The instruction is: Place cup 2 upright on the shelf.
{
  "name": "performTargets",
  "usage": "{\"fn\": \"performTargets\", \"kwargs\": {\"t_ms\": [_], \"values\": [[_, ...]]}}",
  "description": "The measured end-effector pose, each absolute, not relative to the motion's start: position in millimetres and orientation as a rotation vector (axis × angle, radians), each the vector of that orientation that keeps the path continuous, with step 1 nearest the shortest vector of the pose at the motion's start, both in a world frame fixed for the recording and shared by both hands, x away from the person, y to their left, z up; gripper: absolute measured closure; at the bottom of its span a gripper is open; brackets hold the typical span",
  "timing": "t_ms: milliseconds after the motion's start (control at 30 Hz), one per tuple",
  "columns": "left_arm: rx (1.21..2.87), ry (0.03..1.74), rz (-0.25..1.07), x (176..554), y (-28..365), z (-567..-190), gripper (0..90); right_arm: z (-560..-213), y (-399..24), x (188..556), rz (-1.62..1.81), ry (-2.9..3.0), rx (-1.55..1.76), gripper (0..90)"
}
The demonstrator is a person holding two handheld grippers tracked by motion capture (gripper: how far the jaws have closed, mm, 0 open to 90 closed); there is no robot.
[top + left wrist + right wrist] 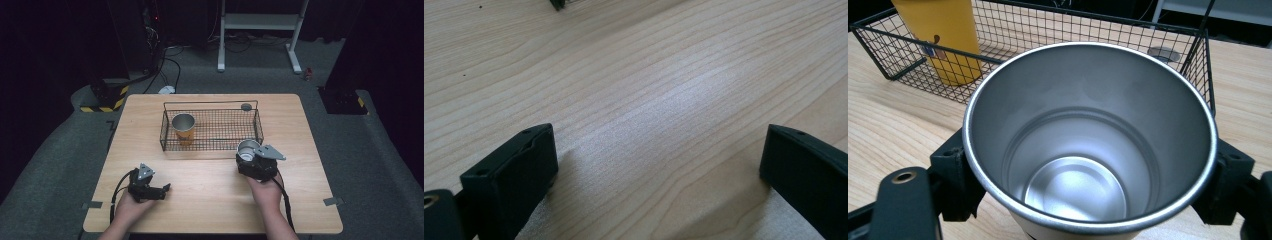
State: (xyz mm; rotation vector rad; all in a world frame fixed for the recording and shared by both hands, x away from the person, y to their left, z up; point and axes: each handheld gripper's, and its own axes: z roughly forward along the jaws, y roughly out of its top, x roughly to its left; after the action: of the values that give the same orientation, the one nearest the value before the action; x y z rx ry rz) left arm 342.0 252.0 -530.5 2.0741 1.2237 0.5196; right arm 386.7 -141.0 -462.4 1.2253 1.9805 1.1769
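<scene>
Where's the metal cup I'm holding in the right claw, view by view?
High view: the metal cup is right of centre, at the wire basket's near right corner, in the right claw.
Right gripper view: the cup is central, mouth toward the camera, jaws on both sides.
Left gripper view: bare table wood between open jaws.
Shared landmark: the basket with the yellow cup inside.

In the right gripper view, the steel cup (1090,145) hid its own outer wall, and the bottom edge cut off its base. The yellow cup (943,35) in the wire basket (1198,55) was cropped at the top. A small dark disc (246,106) on the surface stayed too small to identify.
</scene>
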Motion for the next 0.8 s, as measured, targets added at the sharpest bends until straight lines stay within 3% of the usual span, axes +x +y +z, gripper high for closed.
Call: {"fn": "performTargets", "kwargs": {"t_ms": [800], "values": [[2.080,1.207,0.515,342.3,253.1,-530.6,2.3,-442.7,-131.8,396.7,1.184,1.977,1.194,18.3]]}}
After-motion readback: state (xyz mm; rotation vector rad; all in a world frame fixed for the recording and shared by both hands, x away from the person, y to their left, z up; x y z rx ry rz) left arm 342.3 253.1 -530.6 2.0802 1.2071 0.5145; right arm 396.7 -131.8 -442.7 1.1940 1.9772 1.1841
